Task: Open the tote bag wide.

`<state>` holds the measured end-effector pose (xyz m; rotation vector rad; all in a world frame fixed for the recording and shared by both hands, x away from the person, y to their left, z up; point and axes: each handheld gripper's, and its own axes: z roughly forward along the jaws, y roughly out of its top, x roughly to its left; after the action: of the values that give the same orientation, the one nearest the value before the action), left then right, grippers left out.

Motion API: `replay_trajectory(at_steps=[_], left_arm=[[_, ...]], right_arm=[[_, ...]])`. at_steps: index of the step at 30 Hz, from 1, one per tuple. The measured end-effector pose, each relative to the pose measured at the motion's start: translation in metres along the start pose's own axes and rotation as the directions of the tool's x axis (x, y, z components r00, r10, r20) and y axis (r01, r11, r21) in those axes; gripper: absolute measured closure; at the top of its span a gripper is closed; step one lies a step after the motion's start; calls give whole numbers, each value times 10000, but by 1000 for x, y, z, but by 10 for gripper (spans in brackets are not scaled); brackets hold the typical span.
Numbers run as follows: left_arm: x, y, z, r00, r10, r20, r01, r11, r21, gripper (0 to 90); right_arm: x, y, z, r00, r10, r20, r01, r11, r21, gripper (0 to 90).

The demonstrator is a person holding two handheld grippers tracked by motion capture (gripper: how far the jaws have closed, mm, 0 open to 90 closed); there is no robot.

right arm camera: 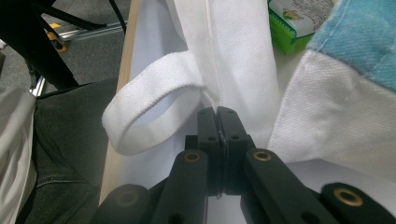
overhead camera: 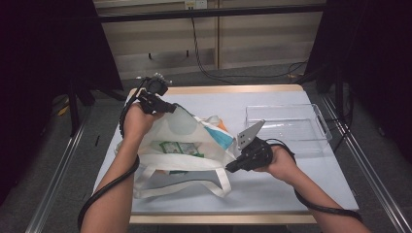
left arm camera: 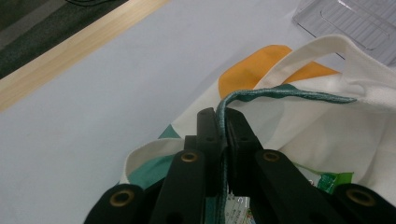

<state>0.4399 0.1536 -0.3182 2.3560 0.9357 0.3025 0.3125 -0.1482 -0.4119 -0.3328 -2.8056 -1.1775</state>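
Tote bag lies on the desk, left of centre, mouth held open between the two grippers. Left gripper sits at the far left rim, jaws closed tight on the teal-edged rim fabric. Right gripper sits at the near right rim, jaws closed on the white hem just beside the handle loop. The mouth's long axis runs diagonally from far left to near right, and both hands pull along it, so the opening faces up and toward the person. Inside the bag are green packets; a green packet corner lies just beyond the right jaws. The clear tray stands right of the bag, apart from it, looks empty. The right hand is nearer the tray. My guess: next move is tipping or emptying toward the tray.
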Motion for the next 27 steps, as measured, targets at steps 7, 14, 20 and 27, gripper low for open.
replay_trajectory(at_steps=[7,14,20,27], left_arm=[[1,-3,-5,9992,275,278,-284,9990,356,750],[3,-13,-13,9996,-67,276,55,9991,430,632],[7,-25,-24,9984,133,550,-160,9986,504,722],[11,-24,-27,9994,-207,283,202,9996,190,864]], right_arm=[[-1,-1,-3,9999,49,126,-46,9997,-259,895],[-2,0,-4,9996,82,262,-72,9992,-386,895],[-2,0,-7,9994,174,297,-154,9978,-652,895],[1,3,-6,9998,28,191,-19,9990,-444,895]])
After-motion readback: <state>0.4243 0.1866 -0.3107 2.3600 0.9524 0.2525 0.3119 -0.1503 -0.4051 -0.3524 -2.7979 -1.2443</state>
